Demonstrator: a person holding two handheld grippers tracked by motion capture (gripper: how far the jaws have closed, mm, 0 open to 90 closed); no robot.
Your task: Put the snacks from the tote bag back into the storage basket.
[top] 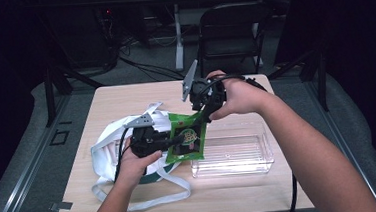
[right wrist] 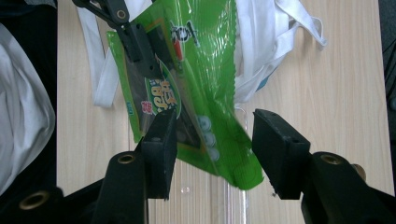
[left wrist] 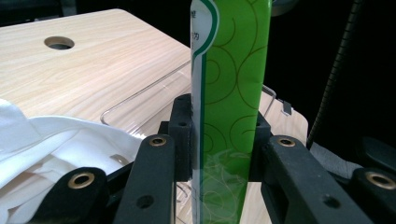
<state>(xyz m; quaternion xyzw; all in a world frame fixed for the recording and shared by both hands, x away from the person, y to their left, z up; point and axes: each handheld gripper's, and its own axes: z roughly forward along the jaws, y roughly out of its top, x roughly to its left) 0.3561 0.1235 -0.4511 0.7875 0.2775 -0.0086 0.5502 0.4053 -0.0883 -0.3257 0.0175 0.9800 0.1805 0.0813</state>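
Nearest the person, in the high view, a loose white strap of the cloth bag (top: 109, 141) loops over the front of the light wood tabletop (top: 232, 193). Just beyond it the left hand (top: 136, 166) grips the left claw (top: 178, 139), which sits over the crumpled white bag and reaches rightward. In the left gripper view its two black jaws are pressed against both faces of a green snack packet (left wrist: 232, 93), the packet standing edge-on between them, with the white bag (left wrist: 51, 140) low on the left and a round hole (left wrist: 59, 43) in the tabletop farther off.

To the right of the bag, a clear plastic bin (top: 239, 155) rests on the tabletop, its left end under the green snack packet (top: 187, 136), which is held above the surface between bag and bin.

Farther from the person, the right hand (top: 238, 97) holds the right claw (top: 199, 116), angled down toward the packet's upper edge. In the right gripper view the right claw (right wrist: 212, 140) is spread wide, its jaws on either side of the packet's lower corner without squeezing it; the left claw (right wrist: 140, 44) shows pinching the packet (right wrist: 196, 79) higher up, the white bag (right wrist: 266, 42) behind.

Past the tabletop's far edge stands a dark folding chair (top: 231, 35) on a grey floor.
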